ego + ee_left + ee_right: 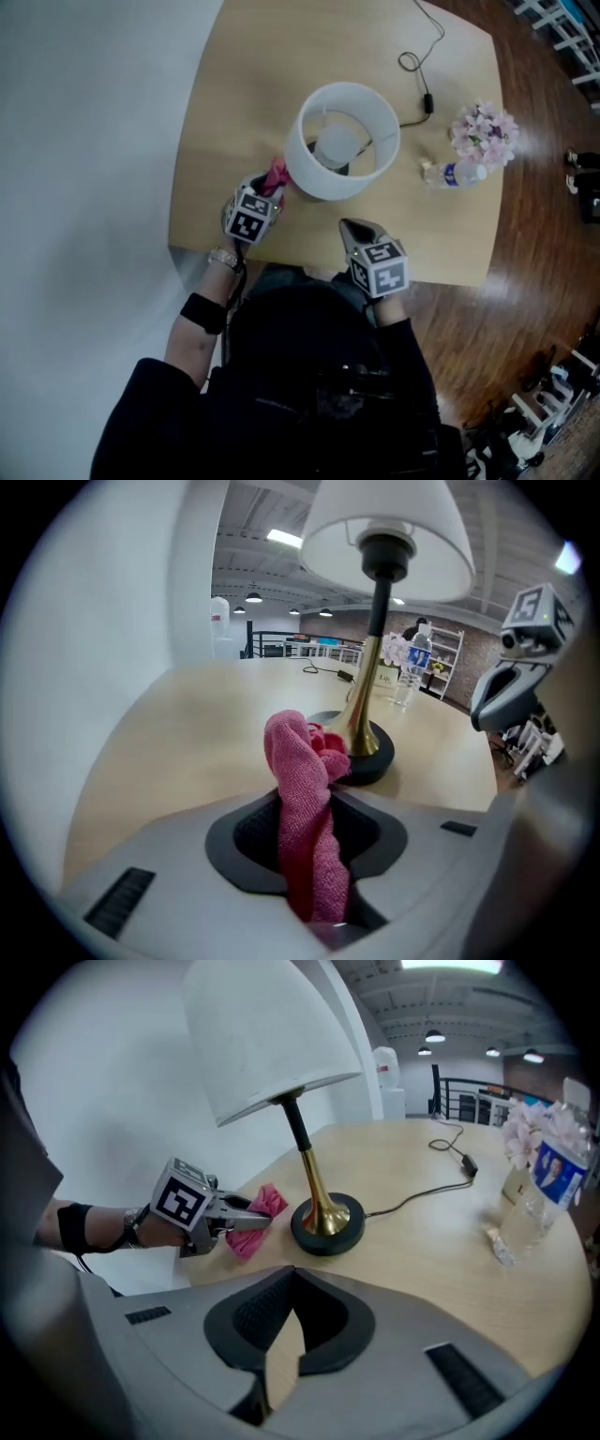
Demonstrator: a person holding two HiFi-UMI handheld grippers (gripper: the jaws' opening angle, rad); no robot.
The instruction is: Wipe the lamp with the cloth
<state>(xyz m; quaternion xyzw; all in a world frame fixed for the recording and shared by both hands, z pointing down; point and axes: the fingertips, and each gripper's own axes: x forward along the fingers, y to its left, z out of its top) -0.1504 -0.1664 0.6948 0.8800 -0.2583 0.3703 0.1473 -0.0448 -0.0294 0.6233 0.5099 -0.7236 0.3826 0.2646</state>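
The lamp has a white shade [342, 141], a brass stem and a black base [326, 1224], and stands in the middle of the wooden table [253, 75]. My left gripper [275, 186] sits just left of the shade, shut on a pink cloth [277, 173]. In the left gripper view the cloth [305, 780] stands up between the jaws, a short way before the lamp base [364, 752]. My right gripper [350, 229] hovers near the table's front edge, below the shade, shut with nothing in it. From the right gripper view, the left gripper [246, 1218] and cloth [265, 1204] are left of the base.
A water bottle [455, 174] lies on the table to the right of the lamp, beside a bunch of pale pink flowers [485, 131]. The lamp's black cord [422, 66] runs to the far edge. A white wall is on the left, wooden floor on the right.
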